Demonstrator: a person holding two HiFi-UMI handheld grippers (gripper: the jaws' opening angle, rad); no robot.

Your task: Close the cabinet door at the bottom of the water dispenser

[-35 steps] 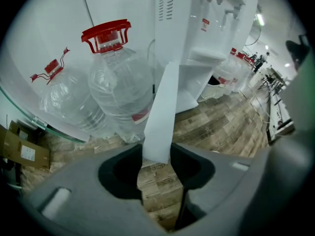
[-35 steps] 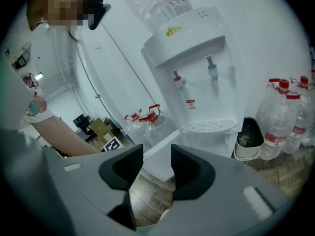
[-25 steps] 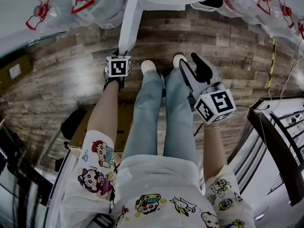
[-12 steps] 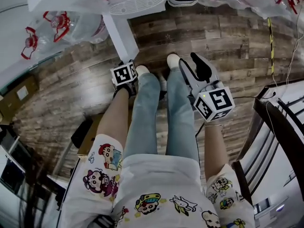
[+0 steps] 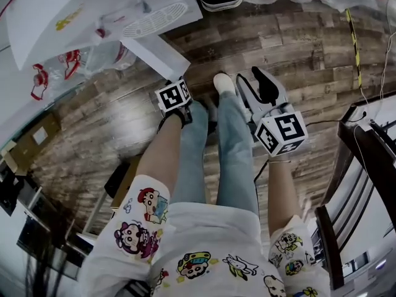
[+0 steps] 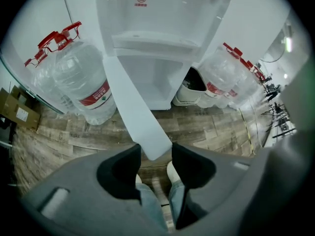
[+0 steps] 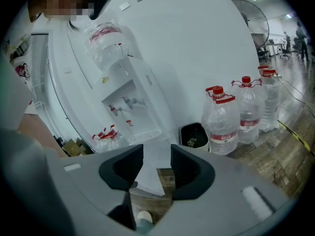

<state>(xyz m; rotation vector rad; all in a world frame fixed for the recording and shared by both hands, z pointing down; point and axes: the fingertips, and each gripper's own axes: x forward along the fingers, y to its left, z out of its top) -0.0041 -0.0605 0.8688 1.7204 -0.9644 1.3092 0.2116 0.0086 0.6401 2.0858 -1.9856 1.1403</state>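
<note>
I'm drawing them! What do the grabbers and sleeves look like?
The left gripper and right gripper are grey plastic with black jaws, each bearing a white cube with black square markers. The sleeves are short, white, with cartoon prints. The left jaws are opening with the white cabinet door corner between them.

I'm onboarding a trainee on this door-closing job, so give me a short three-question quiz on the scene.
1. True or false: the cabinet door of the water dispenser is shut.
2. Which is nearer the door's free edge? A the left hand-held gripper; B the right hand-held gripper.
3. Fill in: the water jugs' caps are ___.
Key: 1 false, it stands open. 2 A; its jaws are opening, the door's corner between them. 3 red.
</note>
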